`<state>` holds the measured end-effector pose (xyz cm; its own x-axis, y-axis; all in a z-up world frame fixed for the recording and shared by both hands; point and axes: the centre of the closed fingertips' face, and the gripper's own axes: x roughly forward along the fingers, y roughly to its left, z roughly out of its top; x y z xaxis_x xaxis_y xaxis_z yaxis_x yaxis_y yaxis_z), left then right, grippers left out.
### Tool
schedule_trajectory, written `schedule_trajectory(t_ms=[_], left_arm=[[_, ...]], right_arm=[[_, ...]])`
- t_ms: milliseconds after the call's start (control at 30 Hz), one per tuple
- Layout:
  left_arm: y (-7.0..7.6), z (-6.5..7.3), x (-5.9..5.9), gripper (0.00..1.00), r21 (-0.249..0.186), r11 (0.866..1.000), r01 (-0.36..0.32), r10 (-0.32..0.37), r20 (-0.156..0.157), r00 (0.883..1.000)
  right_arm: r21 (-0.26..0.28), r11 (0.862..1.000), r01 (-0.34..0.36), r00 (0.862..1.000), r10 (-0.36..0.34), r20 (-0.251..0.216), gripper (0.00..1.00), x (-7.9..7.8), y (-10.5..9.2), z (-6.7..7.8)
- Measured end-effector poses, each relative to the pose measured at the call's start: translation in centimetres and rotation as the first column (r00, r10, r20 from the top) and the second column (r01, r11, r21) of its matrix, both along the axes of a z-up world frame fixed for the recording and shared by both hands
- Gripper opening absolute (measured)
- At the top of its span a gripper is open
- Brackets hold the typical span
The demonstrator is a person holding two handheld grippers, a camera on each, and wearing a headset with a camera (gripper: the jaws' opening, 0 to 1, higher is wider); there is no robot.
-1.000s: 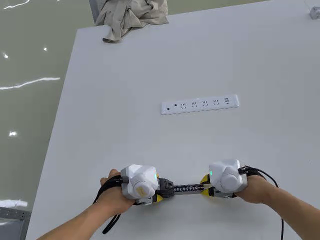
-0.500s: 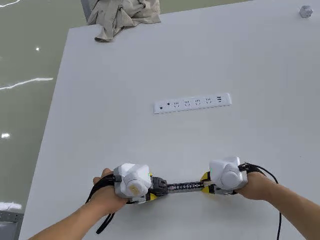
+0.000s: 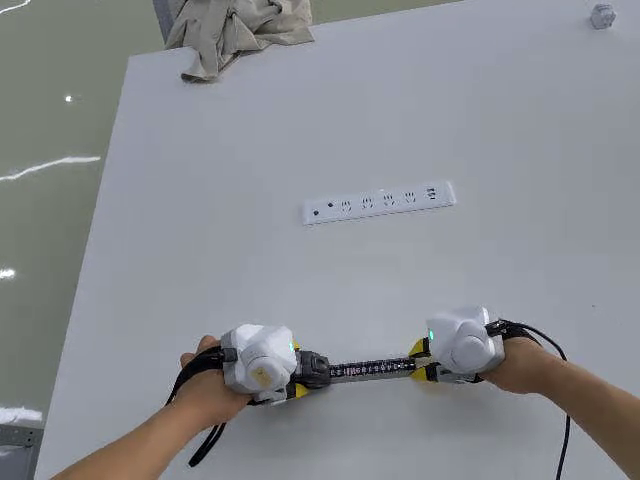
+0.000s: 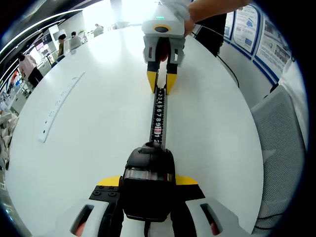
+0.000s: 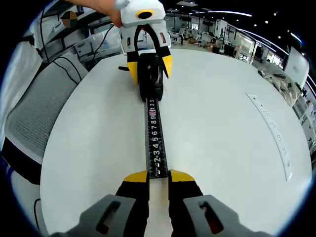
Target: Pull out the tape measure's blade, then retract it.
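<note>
Blade is best drawn straight toward 3 o'clock along the table, tip pinched in the closed right tongs, tape measure case clamped in the left tongs.

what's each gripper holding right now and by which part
The left gripper clamps the tape measure's black case by its sides; the right gripper pinches the free end of the blade.

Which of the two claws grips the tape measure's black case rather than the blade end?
The left claw: its jaws clamp the black tape measure case, while the right claw pinches the tip of the dark numbered blade.
</note>
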<state>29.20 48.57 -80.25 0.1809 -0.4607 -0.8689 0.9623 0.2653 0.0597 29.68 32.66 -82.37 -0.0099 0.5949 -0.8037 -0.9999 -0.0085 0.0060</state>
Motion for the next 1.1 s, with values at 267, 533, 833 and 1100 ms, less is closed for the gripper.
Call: schedule_trajectory(t_ms=[267, 533, 833, 1100], left_arm=[[0.0, 0.0, 0.0, 0.34, -0.001, 1.0, 0.001, -0.001, 0.0, 1.0], [0.0, 0.0, 0.0, 0.34, 0.003, 1.0, -0.002, 0.002, 0.003, 1.0], [0.0, -0.1, 0.0, 0.34, 0.002, 1.0, -0.01, 0.01, 0.001, 1.0], [0.0, 0.0, 0.0, 0.34, 0.001, 1.0, -0.014, 0.014, 0.002, 1.0]], right_arm=[[-0.007, 1.0, 0.003, 1.0, -0.003, 0.004, 0.13, 0.0, -1.3, 0.2], [-0.013, 1.0, 0.005, 1.0, -0.005, 0.009, 0.13, 0.1, -2.4, 0.1], [-0.026, 1.0, 0.013, 1.0, -0.013, 0.006, 0.13, 0.3, -3.9, -0.1], [-0.037, 0.999, 0.025, 1.0, -0.024, 0.004, 0.13, 0.6, -5.5, -0.3]])
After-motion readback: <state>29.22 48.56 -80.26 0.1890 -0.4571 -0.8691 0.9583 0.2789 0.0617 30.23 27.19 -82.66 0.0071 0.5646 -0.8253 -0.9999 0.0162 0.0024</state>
